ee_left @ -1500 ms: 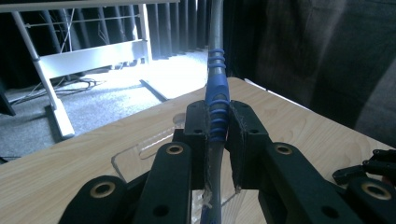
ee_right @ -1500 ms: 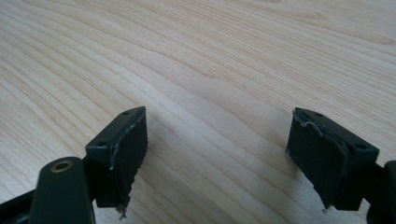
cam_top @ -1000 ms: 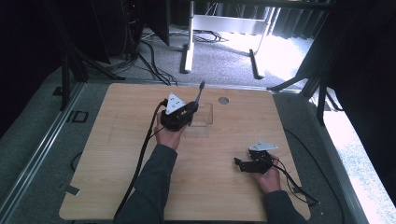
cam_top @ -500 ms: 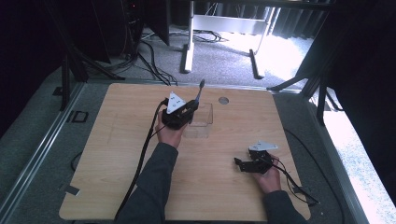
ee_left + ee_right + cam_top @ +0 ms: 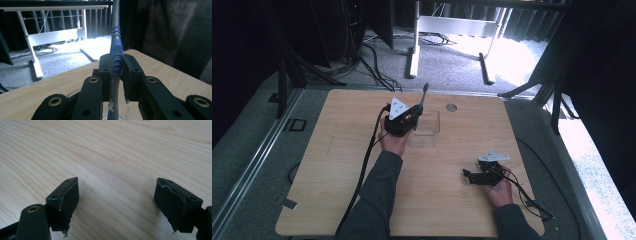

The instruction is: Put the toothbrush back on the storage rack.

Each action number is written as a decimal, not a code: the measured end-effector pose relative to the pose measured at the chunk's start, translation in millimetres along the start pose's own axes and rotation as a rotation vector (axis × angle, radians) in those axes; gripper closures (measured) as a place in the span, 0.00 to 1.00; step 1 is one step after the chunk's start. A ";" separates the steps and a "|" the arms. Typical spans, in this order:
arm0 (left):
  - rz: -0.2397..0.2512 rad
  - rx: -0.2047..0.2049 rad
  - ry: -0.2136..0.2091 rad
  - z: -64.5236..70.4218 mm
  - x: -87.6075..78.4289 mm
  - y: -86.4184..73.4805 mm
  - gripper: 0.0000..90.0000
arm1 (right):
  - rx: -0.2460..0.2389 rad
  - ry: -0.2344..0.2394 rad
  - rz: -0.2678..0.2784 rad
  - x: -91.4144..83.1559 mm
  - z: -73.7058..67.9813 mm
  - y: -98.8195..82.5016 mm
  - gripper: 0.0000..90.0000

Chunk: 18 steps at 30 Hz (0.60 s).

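Left tool (image 5: 117, 72) grips blue-handled utensil (image 5: 116, 57) | clear box (image 5: 425, 129), seemingly empty, beside | right tool (image 5: 116, 202) wide

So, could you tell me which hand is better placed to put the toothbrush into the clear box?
Probably the left: its tongs already clamp the toothbrush beside the clear box. The right tongs are open, low over bare table.

Your work surface is a light wood-grain table (image 5: 337, 190) with rounded corners, standing on grey carpet (image 5: 257, 150). Directly on it you've got a clear plastic container (image 5: 424, 132) near the far middle, with a small round grey disc (image 5: 451, 107) set in the top just beyond it. A scrap of tape (image 5: 288, 203) sits at the near left edge.
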<state>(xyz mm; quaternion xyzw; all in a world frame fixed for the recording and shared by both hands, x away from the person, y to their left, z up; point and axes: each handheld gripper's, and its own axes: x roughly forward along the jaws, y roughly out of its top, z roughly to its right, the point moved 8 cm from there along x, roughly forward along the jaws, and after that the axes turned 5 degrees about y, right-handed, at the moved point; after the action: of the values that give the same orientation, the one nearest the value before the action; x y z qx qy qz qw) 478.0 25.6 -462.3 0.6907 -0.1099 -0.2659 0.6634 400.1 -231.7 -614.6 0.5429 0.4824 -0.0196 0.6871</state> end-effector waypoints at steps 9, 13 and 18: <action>-0.004 -0.006 0.003 -0.7 5.8 -2.0 0.88 | 0.000 0.001 0.000 0.0 -0.1 -0.1 0.22; -0.010 -0.006 0.004 -0.9 9.2 -3.3 0.88 | 0.001 0.001 0.000 0.0 -0.1 -0.1 0.22; -0.012 -0.004 0.004 0.2 11.7 -5.0 0.88 | 0.002 0.000 -0.001 0.0 -0.2 -0.1 0.22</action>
<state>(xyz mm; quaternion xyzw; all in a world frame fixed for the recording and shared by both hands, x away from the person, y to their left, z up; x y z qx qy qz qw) 486.7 20.0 -469.8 0.6905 -0.1041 -0.2687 0.6635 400.0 -231.6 -614.6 0.5433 0.4827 -0.0201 0.6866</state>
